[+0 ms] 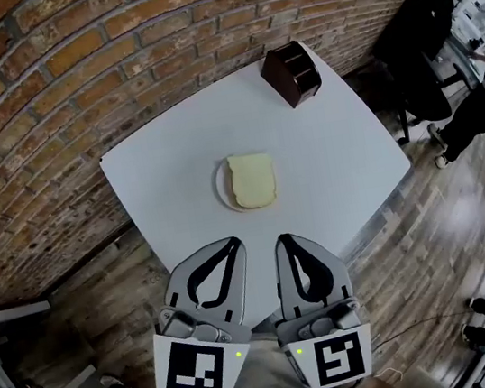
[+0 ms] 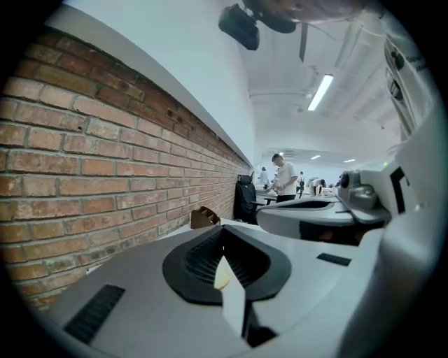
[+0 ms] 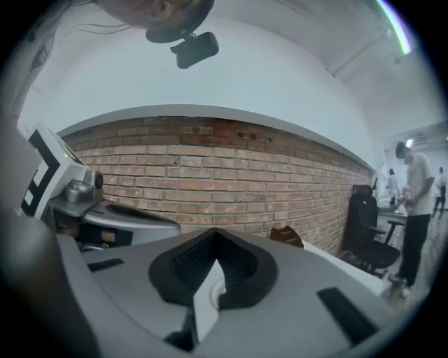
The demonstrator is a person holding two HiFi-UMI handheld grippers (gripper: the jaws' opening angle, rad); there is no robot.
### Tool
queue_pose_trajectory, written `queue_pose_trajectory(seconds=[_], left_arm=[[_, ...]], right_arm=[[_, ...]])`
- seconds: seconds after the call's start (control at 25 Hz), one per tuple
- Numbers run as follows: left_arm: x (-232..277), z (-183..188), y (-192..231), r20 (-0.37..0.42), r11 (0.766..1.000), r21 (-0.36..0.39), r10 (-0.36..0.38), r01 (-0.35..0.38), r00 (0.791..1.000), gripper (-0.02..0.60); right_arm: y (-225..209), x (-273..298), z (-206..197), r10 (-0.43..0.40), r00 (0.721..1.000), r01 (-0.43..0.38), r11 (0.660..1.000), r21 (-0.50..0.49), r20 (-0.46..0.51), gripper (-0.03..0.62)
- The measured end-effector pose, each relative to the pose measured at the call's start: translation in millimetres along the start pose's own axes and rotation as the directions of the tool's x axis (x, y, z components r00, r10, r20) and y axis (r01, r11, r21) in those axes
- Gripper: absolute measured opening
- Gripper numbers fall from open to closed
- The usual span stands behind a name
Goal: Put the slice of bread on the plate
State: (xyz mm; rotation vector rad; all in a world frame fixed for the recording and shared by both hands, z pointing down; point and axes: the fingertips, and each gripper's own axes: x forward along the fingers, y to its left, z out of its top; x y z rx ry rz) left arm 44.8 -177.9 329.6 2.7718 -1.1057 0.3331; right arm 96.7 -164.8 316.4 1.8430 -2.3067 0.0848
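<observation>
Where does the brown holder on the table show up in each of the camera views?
Head view: brown holder, upper centre-right, on the table's far corner.
Left gripper view: small, just left of centre, at the foot of the wall.
Right gripper view: right of centre, low against the wall.
Shared landmark: the brick wall behind it.

bread slice [image 1: 251, 181]: pale, flat on plate | plate [image 1: 221, 188]: white, mid-table [image 1: 337, 155]

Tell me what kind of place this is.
Probably an open office or lab workspace: a brick wall beside a white table, a black office chair, and a person standing under strip lights.
</observation>
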Motion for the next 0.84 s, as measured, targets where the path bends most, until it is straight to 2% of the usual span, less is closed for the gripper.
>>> queue_pose_trajectory(seconds=[0.4, 0.6, 0.84], left_arm=[[-24.6, -5.7, -14.1, 0.019, 0.998, 0.022, -0.060, 0.059, 0.998, 0.009], [-39.6, -13.2, -15.8, 0.024, 0.997, 0.031, -0.072, 0.071, 0.997, 0.009], [-50.5, -15.4, -10.2, 0.031, 0.997, 0.030, -0.072, 0.071, 0.997, 0.009]], right_arm=[[17.8, -19.8, -8.5, -0.049, 0.999, 0.049, 0.999, 0.008, -0.002, 0.006], [33.6, -29.5, -16.0, -0.054, 0.998, 0.055, 0.998, 0.024, -0.008, 0.006], [43.5, -32.0, -15.8, -0.061, 0.998, 0.061, 0.998, -0.001, -0.014, 0.006]])
